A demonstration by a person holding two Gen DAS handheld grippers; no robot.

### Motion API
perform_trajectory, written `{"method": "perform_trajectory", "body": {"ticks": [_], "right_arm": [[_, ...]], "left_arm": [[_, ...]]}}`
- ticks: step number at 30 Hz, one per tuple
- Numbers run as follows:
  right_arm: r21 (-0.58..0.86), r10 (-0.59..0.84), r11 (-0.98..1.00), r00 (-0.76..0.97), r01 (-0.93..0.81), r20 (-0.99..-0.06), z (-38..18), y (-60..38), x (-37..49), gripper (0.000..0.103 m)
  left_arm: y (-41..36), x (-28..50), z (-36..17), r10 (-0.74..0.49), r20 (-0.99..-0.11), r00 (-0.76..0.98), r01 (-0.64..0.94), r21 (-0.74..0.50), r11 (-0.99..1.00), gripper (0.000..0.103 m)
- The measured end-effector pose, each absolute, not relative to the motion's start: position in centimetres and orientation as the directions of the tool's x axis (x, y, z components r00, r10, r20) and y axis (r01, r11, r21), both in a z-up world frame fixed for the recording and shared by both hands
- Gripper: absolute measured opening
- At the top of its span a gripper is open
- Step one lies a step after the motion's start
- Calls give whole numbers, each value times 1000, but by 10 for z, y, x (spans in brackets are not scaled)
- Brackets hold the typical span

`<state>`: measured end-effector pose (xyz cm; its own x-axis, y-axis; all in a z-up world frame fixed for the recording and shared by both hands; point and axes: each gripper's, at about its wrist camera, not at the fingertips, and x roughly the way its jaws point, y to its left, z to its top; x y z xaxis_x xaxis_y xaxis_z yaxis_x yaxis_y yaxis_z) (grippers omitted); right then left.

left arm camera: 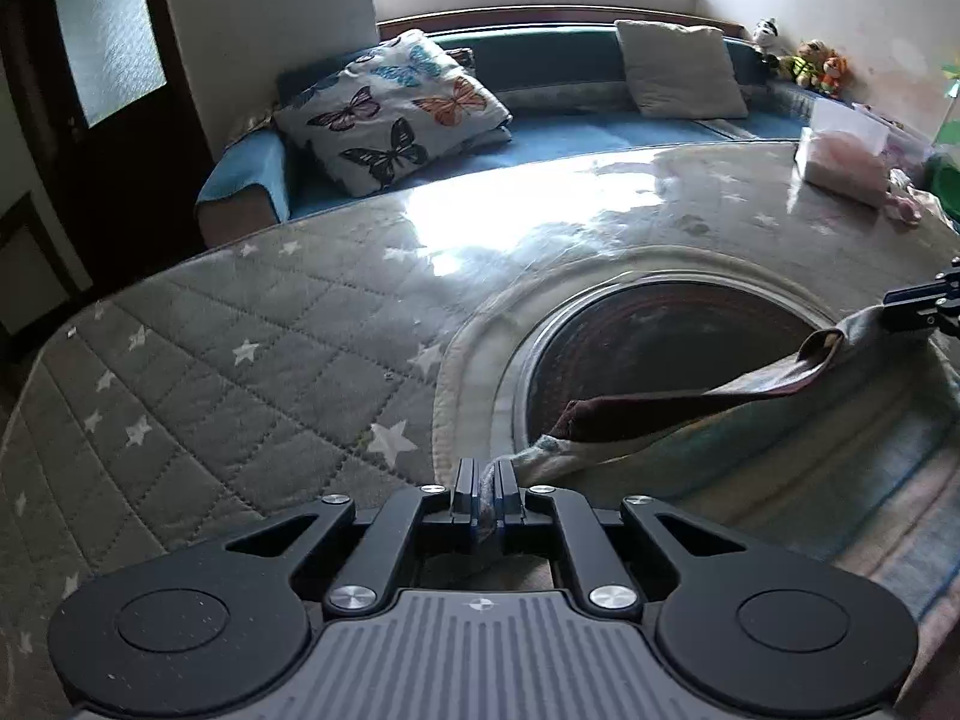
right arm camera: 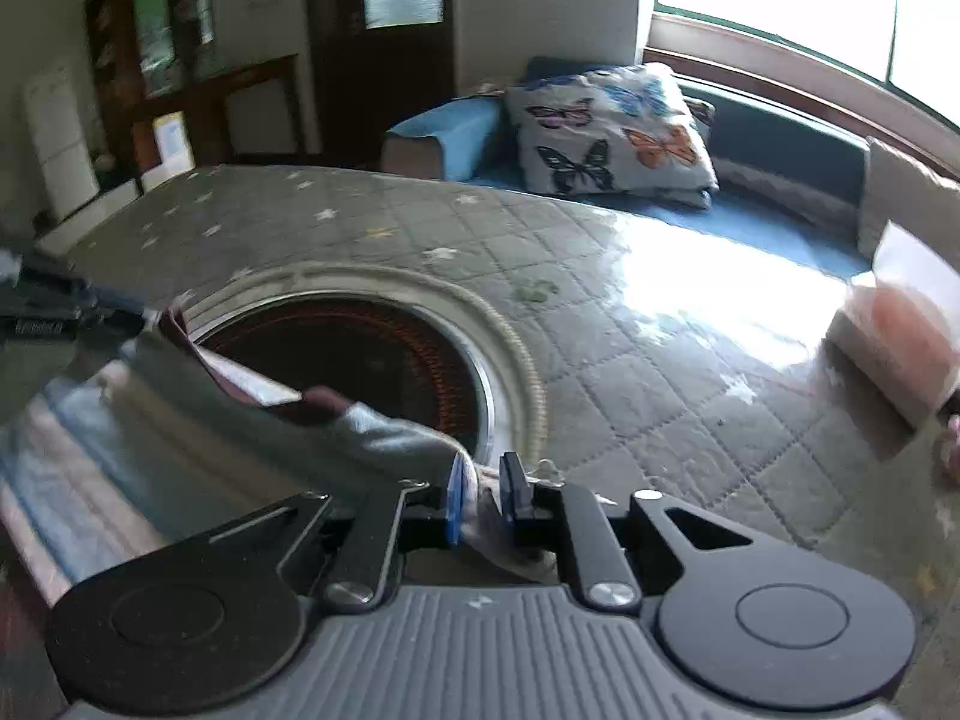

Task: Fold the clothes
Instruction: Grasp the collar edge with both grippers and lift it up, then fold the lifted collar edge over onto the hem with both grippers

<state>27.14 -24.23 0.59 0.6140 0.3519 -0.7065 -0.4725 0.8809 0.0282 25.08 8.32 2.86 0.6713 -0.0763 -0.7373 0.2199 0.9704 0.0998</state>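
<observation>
Left wrist view: the left gripper [left arm camera: 485,489] is pinched tight on one corner of the garment [left arm camera: 690,414], a pale bluish piece with a dark maroon band along its top edge. The right gripper [left arm camera: 918,306] is clamped on the other end, up and to the right of the round dark burner plate [left arm camera: 660,342] set into the table. So both jaws are nearly closed with cloth sandwiched between them, nothing else in them.

The key bit is that the held edge runs as one long line from gripper to gripper, sagging a little in the middle, right across the near side of the burner plate. The rest of the cloth hangs down toward the person. Neither hand is nearer, since each owns an end.

In the right wrist view it's the same, mirrored: the right gripper [right arm camera: 483,489] has fabric bunched between its fingers, and the garment [right arm camera: 180,420] stretches left of the burner plate [right arm camera: 360,360] to the left gripper [right arm camera: 90,306]. It's blurry there.

The quilted star-print table cover [left arm camera: 240,330] around the burner plate looks like open room to lay it flat. Whether this is a spread-out or a mid-fold lift, can't tell.
</observation>
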Motion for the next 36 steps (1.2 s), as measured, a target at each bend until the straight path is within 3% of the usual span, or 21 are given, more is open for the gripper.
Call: {"method": "perform_trajectory", "body": {"ticks": [3,6,11,21,24,30,33,36], "right_arm": [[53,342,905,649,-422,-680,10,-251,273,23],[29,326,913,686,-406,-650,22,-258,268,22],[70,382,893,668,-444,-639,31,-252,257,22],[102,355,909,620,-405,-700,-11,-238,271,22],[110,338,922,629,-372,-700,-18,-249,276,11],[106,317,932,635,-348,-704,-7,-268,260,22],[106,321,928,624,-357,-713,0,-278,247,26],[123,336,923,606,-365,-721,6,-286,225,29]], "left_arm": [[91,253,32,-49,-726,686,171,96,980,14],[97,248,45,-30,-700,713,131,92,987,34],[94,235,58,-59,-673,737,140,67,988,33],[90,251,24,-64,-743,666,153,52,987,30],[100,253,16,-51,-754,655,119,37,992,30],[109,226,26,-45,-727,685,97,31,995,32],[114,203,31,-37,-726,687,78,24,997,41],[119,176,36,-44,-726,686,69,5,998,44]]}}
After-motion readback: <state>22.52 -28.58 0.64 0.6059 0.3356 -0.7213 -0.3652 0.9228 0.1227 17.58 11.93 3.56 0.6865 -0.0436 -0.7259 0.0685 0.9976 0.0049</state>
